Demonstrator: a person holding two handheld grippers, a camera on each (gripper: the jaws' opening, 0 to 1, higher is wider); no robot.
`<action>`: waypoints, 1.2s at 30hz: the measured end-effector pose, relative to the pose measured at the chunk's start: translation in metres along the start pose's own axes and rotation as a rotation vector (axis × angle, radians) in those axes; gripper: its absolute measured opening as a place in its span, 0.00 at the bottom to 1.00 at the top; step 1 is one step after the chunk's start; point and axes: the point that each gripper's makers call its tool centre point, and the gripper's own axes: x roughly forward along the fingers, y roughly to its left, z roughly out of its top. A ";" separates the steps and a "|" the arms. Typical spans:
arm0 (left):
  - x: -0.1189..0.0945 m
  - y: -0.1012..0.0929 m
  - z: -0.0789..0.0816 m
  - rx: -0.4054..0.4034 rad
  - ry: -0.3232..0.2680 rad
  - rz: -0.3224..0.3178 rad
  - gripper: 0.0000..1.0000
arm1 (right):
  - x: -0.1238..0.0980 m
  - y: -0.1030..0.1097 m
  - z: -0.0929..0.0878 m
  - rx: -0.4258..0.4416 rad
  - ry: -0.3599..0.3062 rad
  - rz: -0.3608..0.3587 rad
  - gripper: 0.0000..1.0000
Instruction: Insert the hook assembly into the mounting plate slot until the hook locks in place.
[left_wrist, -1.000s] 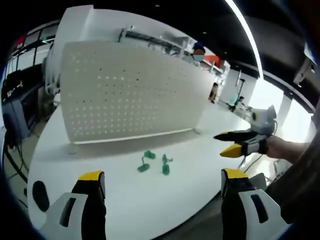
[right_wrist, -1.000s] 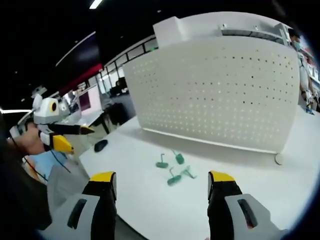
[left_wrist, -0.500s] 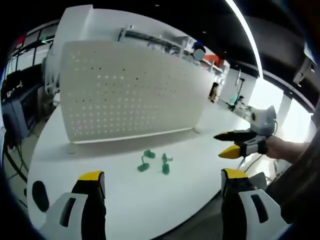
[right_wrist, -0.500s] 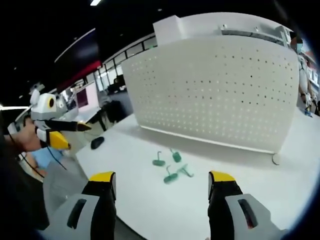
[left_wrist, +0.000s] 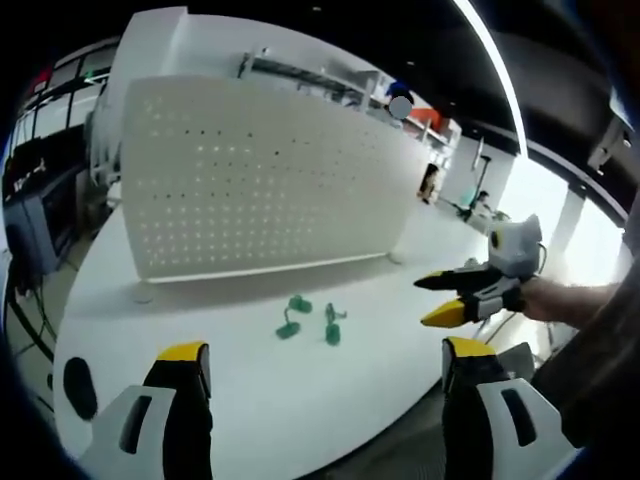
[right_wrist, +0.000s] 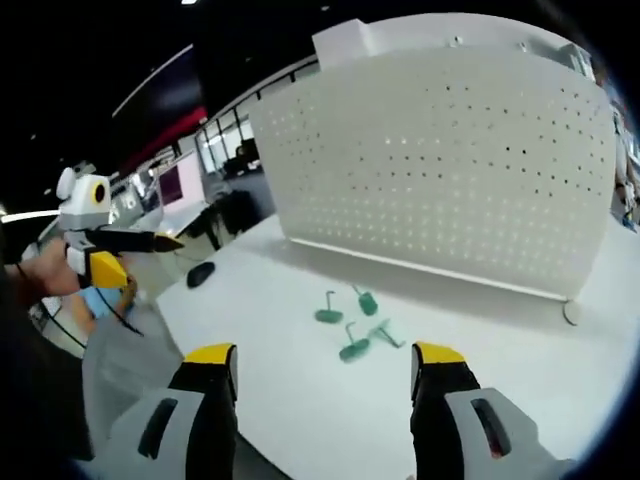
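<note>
Both of my claws are wide apart and hold nothing. Looking along my left gripper, I see its two yellow-tipped jaws rise from the bottom, far from each other. My right gripper looks the same in its own view.

On the white table lie three little green hooks. They sit close together in a small bunch, just in front of the big white board with holes. That board stands upright on the table, and none of the hooks is in it. In the right gripper view I see the hooks between my jaws, well ahead of them, with the board behind.

My right gripper comes in from the right of the left gripper view, held above the table edge with a gap between its jaws. A small dark thing lies on the table off to the left.
</note>
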 end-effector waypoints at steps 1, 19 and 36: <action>0.000 0.000 0.000 -0.001 0.001 0.000 0.98 | 0.002 -0.001 0.000 -0.001 0.000 -0.002 0.70; 0.003 0.010 -0.009 -0.029 0.027 0.017 0.97 | 0.061 0.018 -0.026 -0.030 0.092 0.108 0.60; 0.002 0.020 -0.016 -0.043 0.047 0.029 0.97 | 0.112 0.008 -0.052 -0.096 0.174 0.123 0.53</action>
